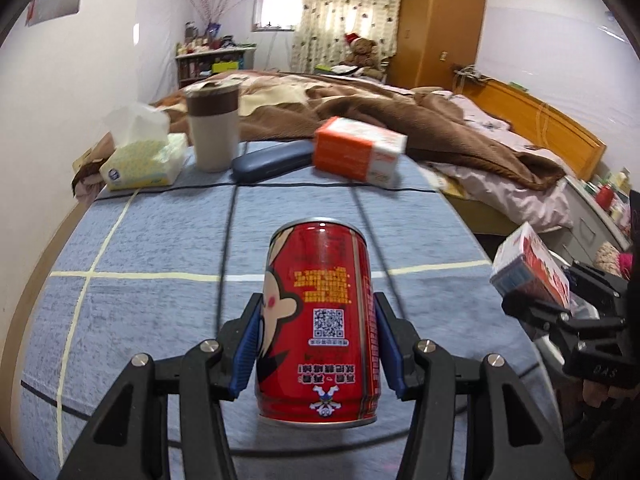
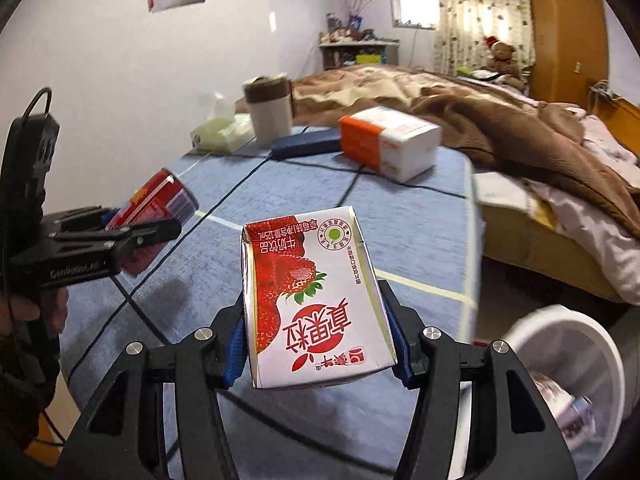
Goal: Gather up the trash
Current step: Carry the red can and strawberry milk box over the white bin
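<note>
A red drink can [image 1: 318,324] is clamped upside down between the blue pads of the left gripper [image 1: 316,350], lifted above the blue checked tablecloth [image 1: 160,248]. To its right, a strawberry milk carton [image 2: 312,300] is gripped, also inverted, by the right gripper [image 2: 316,350]. A white waste bin [image 2: 568,364] with trash inside is seen below the table's right edge.

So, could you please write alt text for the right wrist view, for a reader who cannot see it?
The right gripper holds a strawberry milk carton in its jaws above a table with a blue cloth. At left, the left gripper holds a red can; a white bin stands at lower right.
</note>
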`<state>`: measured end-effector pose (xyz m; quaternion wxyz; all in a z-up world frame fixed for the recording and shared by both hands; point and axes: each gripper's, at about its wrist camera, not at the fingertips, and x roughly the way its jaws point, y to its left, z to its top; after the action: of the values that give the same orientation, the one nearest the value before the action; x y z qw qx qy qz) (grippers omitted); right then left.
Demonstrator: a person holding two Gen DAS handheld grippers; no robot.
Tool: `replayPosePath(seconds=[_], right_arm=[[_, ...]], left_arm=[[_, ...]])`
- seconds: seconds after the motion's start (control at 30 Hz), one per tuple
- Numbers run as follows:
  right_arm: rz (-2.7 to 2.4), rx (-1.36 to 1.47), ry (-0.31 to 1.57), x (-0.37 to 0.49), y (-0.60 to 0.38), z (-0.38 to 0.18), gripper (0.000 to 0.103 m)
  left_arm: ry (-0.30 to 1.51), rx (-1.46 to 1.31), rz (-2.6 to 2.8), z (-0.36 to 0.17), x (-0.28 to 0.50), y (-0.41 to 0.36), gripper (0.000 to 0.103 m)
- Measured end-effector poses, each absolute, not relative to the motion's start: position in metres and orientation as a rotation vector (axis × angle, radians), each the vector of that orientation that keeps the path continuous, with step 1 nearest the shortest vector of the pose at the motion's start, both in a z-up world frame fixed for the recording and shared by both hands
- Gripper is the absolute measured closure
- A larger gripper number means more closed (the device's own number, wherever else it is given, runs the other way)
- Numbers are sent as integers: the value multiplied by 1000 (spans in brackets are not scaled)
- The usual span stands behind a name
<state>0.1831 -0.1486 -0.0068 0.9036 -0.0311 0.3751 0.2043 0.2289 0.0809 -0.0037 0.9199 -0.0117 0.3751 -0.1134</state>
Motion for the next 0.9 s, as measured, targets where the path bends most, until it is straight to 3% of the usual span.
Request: replayPosePath(seconds=[0.47, 0.9], right_arm=[[216, 2, 716, 136, -234, 15, 45], [-33, 104, 747, 121, -311, 6, 45]], left_arm=[[702, 47, -391, 23, 186, -11, 48], [722, 126, -601, 14, 168, -123, 48]])
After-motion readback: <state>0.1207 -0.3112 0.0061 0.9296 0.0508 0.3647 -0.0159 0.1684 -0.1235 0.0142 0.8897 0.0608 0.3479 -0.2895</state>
